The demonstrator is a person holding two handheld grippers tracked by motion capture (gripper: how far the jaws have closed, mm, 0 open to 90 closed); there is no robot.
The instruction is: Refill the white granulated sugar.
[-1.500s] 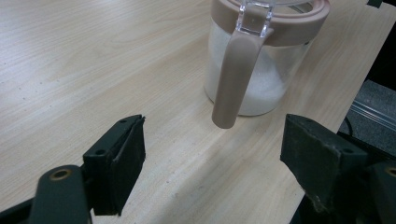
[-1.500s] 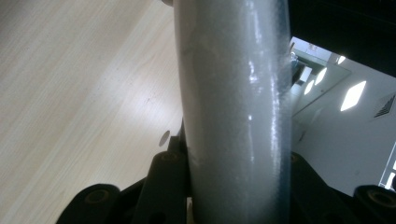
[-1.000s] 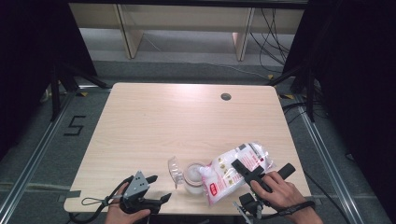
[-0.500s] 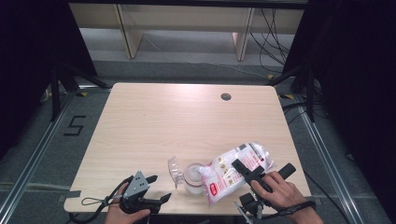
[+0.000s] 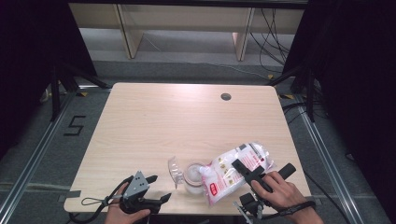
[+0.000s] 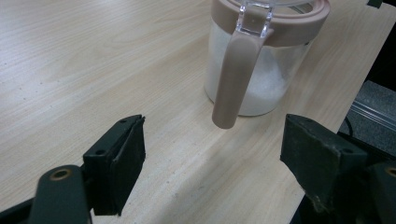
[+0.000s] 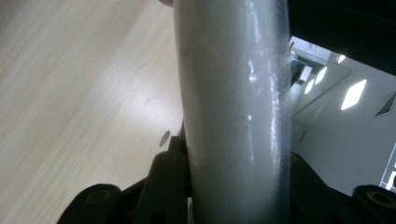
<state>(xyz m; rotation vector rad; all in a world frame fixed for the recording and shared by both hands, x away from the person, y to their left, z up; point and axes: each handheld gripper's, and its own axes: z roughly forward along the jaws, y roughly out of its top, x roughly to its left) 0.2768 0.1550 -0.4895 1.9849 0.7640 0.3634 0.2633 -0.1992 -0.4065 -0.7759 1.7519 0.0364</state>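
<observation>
— Jar first: where does it sit?

— Clear plastic jar (image 5: pixel 194 177) with a pink rim, partly filled with white grains, stands near the front edge of the pale wooden table (image 5: pixel 187 121); its clear lid (image 5: pixel 174 169) hangs open on its left side.

— And the bag?

— White plastic bag (image 5: pixel 238 170) with red print is tilted, its lower end at the jar's mouth; the right gripper (image 5: pixel 247 171) is clamped across its middle.

— The other tool?

— Left gripper (image 6: pixel 212 154), jaws spread wide and holding nothing, rests near the front edge; the jar stands just ahead of it, apart, its pink handle (image 6: pixel 236 81) facing the jaws.
</observation>
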